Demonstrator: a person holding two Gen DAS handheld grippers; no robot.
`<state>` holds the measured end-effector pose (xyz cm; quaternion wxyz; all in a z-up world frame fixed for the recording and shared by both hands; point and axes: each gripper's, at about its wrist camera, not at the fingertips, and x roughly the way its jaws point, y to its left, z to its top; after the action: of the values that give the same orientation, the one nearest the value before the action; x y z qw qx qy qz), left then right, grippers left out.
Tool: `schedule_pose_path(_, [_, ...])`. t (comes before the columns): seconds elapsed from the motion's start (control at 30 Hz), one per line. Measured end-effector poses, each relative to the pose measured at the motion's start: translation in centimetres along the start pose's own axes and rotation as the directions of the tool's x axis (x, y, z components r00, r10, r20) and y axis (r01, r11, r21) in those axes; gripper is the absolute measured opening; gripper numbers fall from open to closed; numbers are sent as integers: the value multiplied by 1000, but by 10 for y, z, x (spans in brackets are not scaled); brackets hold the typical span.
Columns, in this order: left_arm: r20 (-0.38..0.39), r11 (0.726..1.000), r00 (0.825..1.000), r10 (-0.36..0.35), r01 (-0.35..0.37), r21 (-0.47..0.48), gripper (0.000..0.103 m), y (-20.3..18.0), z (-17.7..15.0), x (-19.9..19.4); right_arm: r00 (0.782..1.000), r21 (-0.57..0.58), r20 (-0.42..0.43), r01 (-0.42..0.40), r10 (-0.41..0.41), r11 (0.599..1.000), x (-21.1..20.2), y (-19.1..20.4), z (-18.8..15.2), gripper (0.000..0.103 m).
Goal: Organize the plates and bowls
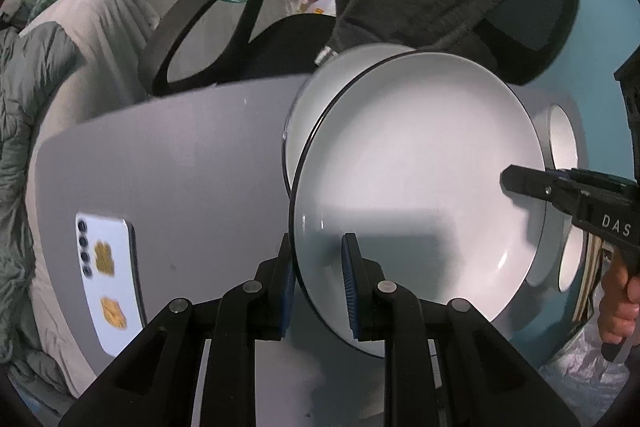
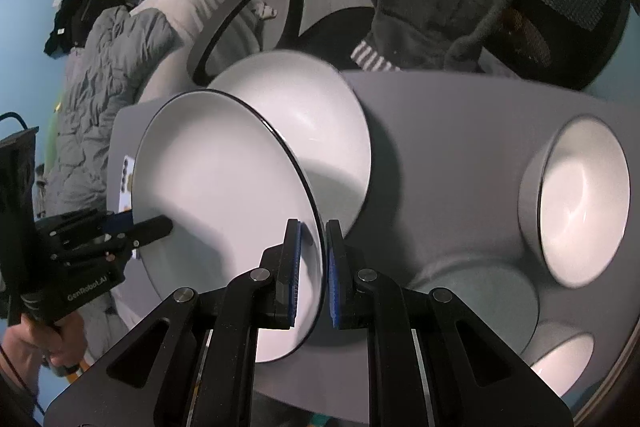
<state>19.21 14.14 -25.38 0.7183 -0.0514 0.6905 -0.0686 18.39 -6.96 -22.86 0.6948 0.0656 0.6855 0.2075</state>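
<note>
Both grippers pinch one white plate (image 1: 416, 187) by its dark rim, on opposite edges. The left gripper (image 1: 318, 287) has its blue-padded fingers (image 1: 352, 291) closed over the near rim in its own view; one pad lies on the plate's face and the other behind it. The right gripper (image 2: 312, 271) grips the same way on the opposite edge, its pads (image 2: 332, 279) tight on either side of the rim. Each gripper also shows in the other's view, its finger lying across the plate's face.

The plate overlaps a second plate (image 2: 312, 115), which lies on the grey table (image 1: 180, 163) behind it. Whether the two plates touch cannot be told.

Right of the plate in the right wrist view, two bowls sit on the table: a bowl (image 2: 580, 203) well apart from it and a lower bowl (image 2: 560, 359) nearer the table's edge. Left of the plate in the left wrist view, a phone (image 1: 108, 279) lies flat on the table.
</note>
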Motion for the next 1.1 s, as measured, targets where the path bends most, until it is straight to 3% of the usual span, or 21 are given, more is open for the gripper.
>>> schedule_pose_path(0.3, [-30, 998, 998, 47, -48, -32, 21, -8, 34, 19, 998, 35, -57, -37, 39, 999, 20, -17, 33, 12])
schedule_pose_path(0.83, [-75, 996, 993, 94, -93, 5, 21, -17, 39, 33, 991, 27, -133, 0, 3, 1000, 34, -26, 48, 14])
schedule_pose_path(0.9, [-80, 995, 992, 96, -95, 17, 22, -18, 39, 34, 989, 18, -148, 9, -6, 1000, 34, -24, 50, 17])
schedule_pose_path(1.1, [-75, 994, 993, 95, -90, 63, 26, -22, 37, 33, 982, -2, -188, 18, -18, 1000, 35, -13, 56, 38])
